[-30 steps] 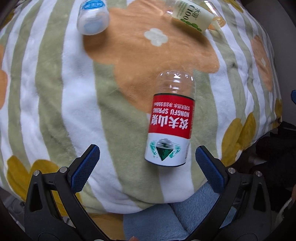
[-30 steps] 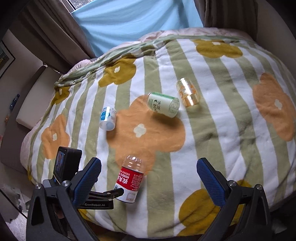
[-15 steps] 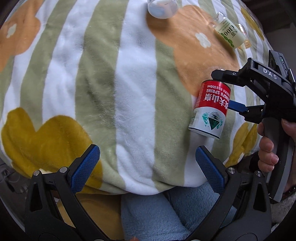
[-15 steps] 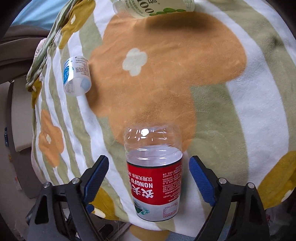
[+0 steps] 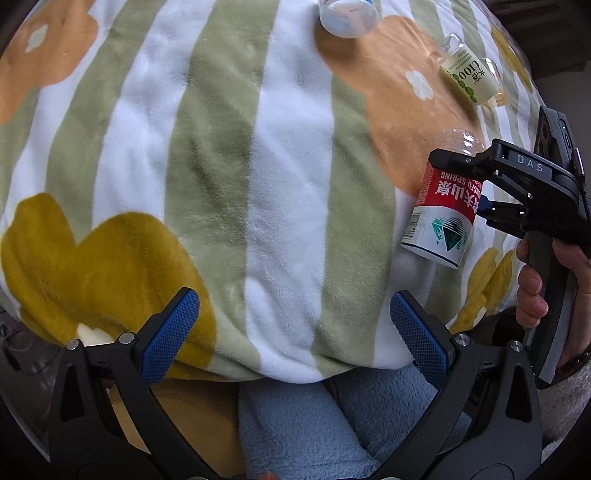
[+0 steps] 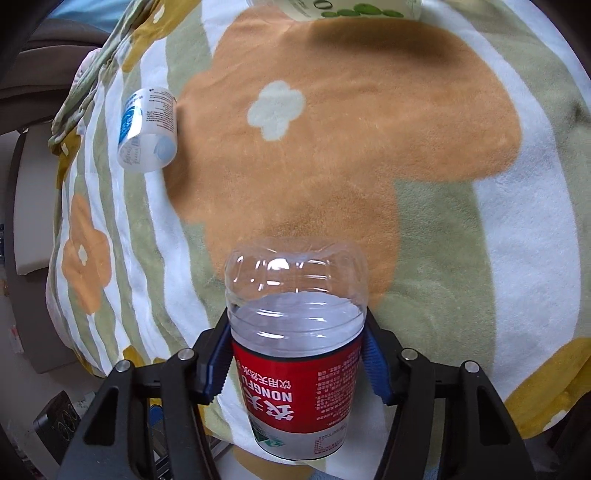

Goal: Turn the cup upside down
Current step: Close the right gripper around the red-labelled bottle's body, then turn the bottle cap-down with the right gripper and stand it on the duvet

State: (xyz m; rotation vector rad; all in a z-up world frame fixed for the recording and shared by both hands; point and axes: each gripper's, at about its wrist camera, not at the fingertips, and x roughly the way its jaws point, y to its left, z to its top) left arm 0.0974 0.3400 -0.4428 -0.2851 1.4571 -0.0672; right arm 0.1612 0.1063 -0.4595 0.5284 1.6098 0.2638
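- We see the cup (image 6: 295,354) lying on the blanket (image 6: 369,129) near its front edge, closed end pointing away from the right wrist camera.
- The right gripper (image 6: 295,363) sits around the cup's middle, one finger touching each side.
- Behind and left of the cup lies a second cup (image 6: 147,129), well apart from it.
- Behind the cup, at the far edge of the view, lies a third cup (image 6: 351,9).
- The left gripper (image 5: 291,336) hangs over the blanket's front edge, left of the held cup and apart from it, with nothing between its fingers.
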